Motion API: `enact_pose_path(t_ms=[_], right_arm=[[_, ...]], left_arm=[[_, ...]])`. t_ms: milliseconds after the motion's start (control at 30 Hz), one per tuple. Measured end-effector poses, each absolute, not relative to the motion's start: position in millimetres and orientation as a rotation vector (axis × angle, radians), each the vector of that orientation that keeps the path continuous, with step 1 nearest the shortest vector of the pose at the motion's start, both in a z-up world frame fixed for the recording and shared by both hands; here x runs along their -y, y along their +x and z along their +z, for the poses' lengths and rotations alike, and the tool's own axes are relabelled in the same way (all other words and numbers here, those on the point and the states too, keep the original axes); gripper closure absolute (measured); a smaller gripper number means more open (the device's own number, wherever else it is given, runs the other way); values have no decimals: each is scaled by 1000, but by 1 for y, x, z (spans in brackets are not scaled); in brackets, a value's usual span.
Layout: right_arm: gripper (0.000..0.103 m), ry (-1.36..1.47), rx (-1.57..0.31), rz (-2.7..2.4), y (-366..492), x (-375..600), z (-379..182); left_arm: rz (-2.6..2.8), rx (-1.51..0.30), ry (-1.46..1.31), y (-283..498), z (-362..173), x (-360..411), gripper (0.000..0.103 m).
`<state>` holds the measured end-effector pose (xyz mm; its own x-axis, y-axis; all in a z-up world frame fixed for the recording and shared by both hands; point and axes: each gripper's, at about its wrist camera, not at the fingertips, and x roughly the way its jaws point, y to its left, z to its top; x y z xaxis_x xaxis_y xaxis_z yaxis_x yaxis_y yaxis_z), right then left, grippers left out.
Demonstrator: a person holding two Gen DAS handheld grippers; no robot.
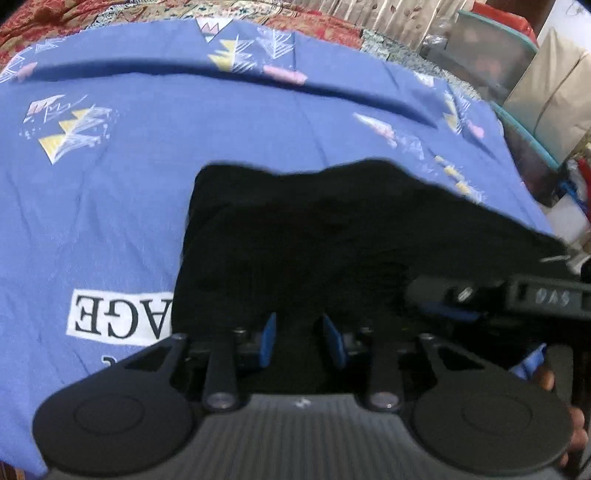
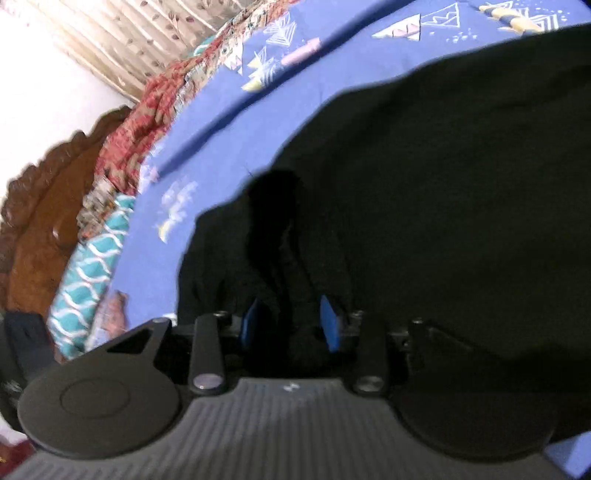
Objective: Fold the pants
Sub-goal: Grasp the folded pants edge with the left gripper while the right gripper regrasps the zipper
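Observation:
The black pants (image 1: 314,236) lie on a blue printed bedsheet (image 1: 110,192). My left gripper (image 1: 299,336) hovers over the near edge of the pants with its blue fingers (image 1: 267,339) a little apart; dark cloth lies between and under them, and I cannot tell if it is gripped. In the right wrist view the pants (image 2: 443,184) fill the right side. My right gripper (image 2: 290,325) has a bunched fold of black cloth between its blue fingers (image 2: 328,321). The right gripper also shows in the left wrist view (image 1: 498,295).
The blue sheet (image 2: 221,129) covers a bed with a red patterned quilt (image 2: 147,110) and a teal patterned pillow (image 2: 88,266). A carved wooden headboard (image 2: 44,206) stands at the left. Curtains (image 1: 388,18) and stacked boxes (image 1: 535,74) stand beyond the bed.

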<state>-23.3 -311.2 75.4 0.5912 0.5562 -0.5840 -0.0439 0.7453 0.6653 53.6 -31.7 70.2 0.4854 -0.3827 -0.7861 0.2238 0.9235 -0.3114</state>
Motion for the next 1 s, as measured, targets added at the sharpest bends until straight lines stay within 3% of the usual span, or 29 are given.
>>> enact_pose_path(t_ms=[167, 300, 433, 533, 733, 800, 833, 933, 1000], right_arm=[[59, 681, -632, 170, -58, 411, 100], [55, 747, -496, -104, -104, 501, 87], [43, 769, -441, -349, -131, 557, 62], [43, 812, -433, -412, -129, 592, 45], [43, 952, -380, -405, -105, 653, 26], [50, 976, -369, -409, -105, 665, 32], [78, 967, -394, -402, -103, 666, 37], [86, 930, -388, -288, -106, 655, 66], [86, 817, -381, -194, -98, 627, 95]], left_arm=[[-440, -890, -193, 53, 107, 44, 64], [-448, -930, -143, 79, 94, 82, 64], [-373, -1002, -96, 98, 60, 113, 64], [-349, -990, -40, 97, 60, 126, 53], [-311, -1010, 59, 98, 61, 141, 51], [-307, -1017, 55, 101, 62, 145, 47], [-305, -1020, 51, 102, 63, 145, 46], [-319, -1022, -14, 103, 75, 135, 44], [-340, -1007, -97, 101, 86, 121, 44]])
